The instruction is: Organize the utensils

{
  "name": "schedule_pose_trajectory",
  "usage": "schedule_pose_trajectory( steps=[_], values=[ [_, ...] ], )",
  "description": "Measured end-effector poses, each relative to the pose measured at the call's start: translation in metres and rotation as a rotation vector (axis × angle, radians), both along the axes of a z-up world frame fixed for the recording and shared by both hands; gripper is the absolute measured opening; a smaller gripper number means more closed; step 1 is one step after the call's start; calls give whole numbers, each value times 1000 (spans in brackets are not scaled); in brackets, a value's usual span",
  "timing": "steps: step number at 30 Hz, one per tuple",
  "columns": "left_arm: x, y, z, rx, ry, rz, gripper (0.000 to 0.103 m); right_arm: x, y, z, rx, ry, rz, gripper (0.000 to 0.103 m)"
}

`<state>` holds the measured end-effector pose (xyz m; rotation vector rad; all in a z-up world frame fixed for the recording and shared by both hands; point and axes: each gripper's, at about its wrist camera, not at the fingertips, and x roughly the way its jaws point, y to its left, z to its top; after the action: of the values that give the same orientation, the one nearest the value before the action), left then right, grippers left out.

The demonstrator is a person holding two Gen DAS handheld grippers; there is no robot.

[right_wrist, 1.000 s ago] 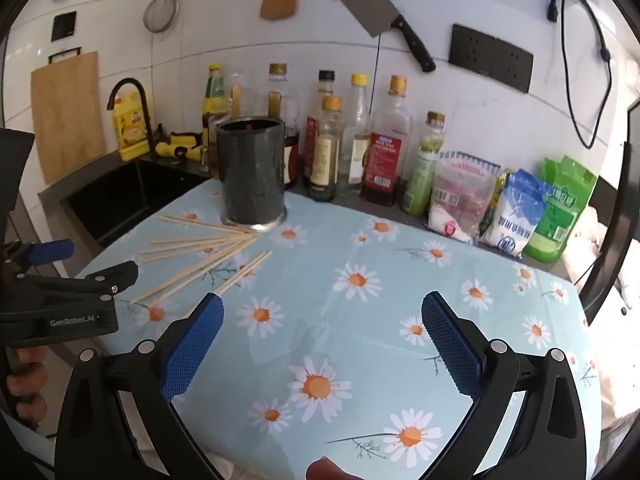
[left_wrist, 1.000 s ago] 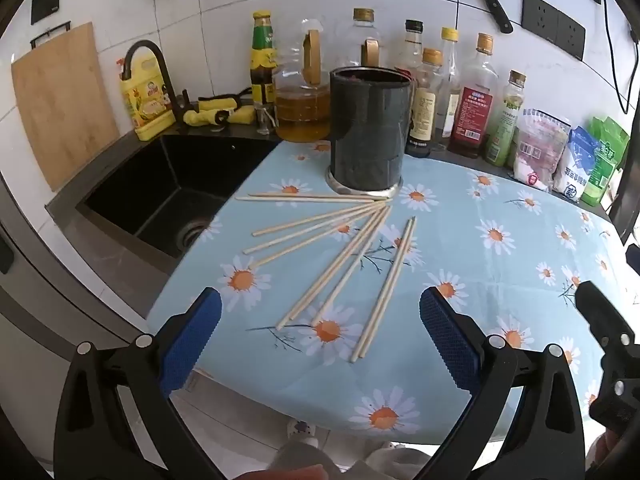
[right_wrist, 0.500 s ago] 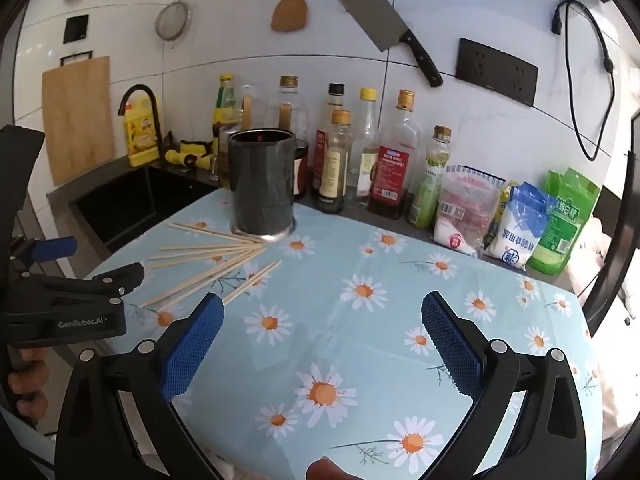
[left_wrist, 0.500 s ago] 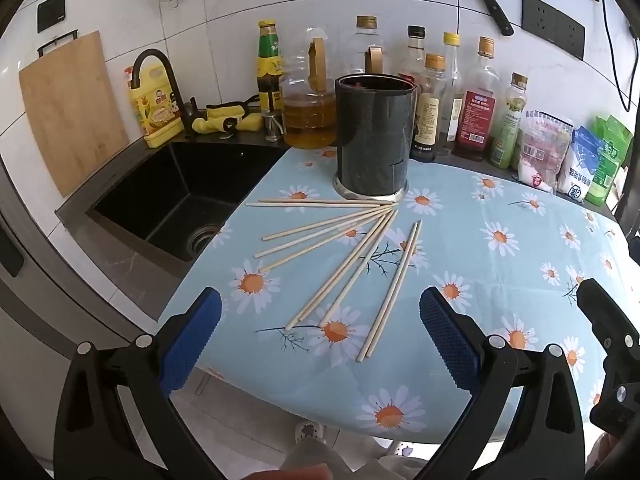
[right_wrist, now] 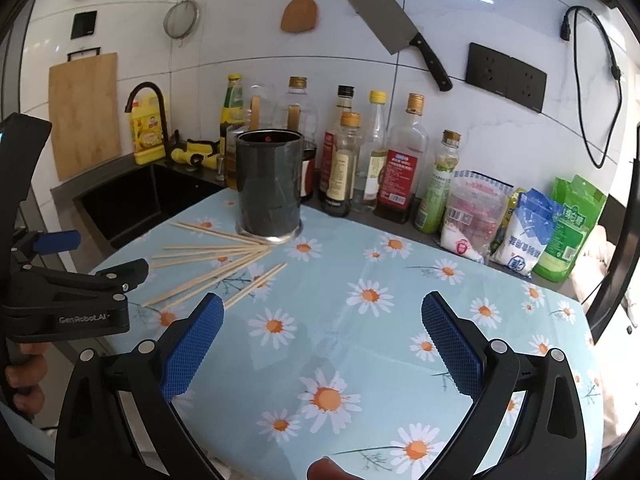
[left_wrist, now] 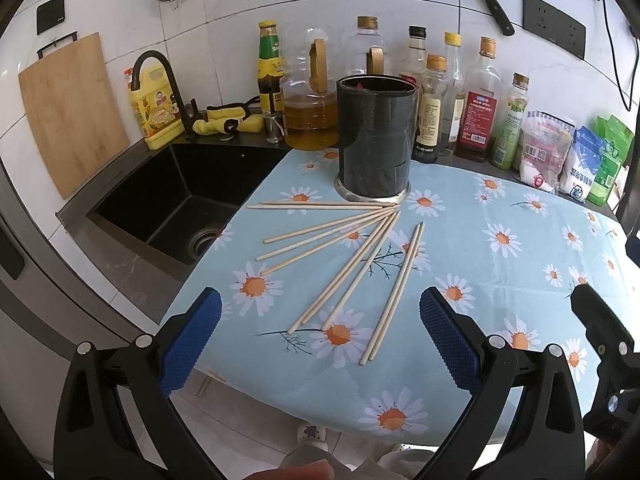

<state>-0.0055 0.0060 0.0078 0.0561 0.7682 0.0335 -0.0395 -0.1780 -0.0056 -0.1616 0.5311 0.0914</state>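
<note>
Several wooden chopsticks [left_wrist: 348, 264] lie fanned out on the daisy-print tablecloth [left_wrist: 500, 272], their far ends meeting near a black cylindrical holder [left_wrist: 376, 140]. The holder stands upright at the back of the table. My left gripper [left_wrist: 320, 340] hovers open above the near table edge, short of the chopsticks' near ends, with nothing between its blue pads. In the right wrist view the chopsticks [right_wrist: 224, 264] lie left of centre and the holder [right_wrist: 269, 188] behind them. My right gripper [right_wrist: 322, 344] is open over bare cloth, to the right of the chopsticks.
A black sink [left_wrist: 160, 200] with a tap sits left of the table. Bottles [left_wrist: 476, 100] and food packets [left_wrist: 580, 160] line the back wall. A cleaver [right_wrist: 400, 44], a wooden spatula [right_wrist: 300, 4] and a strainer [right_wrist: 182, 20] hang above. A cutting board [left_wrist: 68, 112] leans at left.
Both grippers have risen and drawn back a little, so the table, chopsticks and holder sit lower in the views. Both stay open. The chopsticks have not moved.
</note>
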Motion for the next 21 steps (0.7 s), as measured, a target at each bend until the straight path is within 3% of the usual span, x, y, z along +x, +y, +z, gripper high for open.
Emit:
schedule_pose_trajectory(
  steps=[21],
  values=[
    [12,10,1,-5,28,5,97,18,17,-4,10,26,29,95]
  ],
)
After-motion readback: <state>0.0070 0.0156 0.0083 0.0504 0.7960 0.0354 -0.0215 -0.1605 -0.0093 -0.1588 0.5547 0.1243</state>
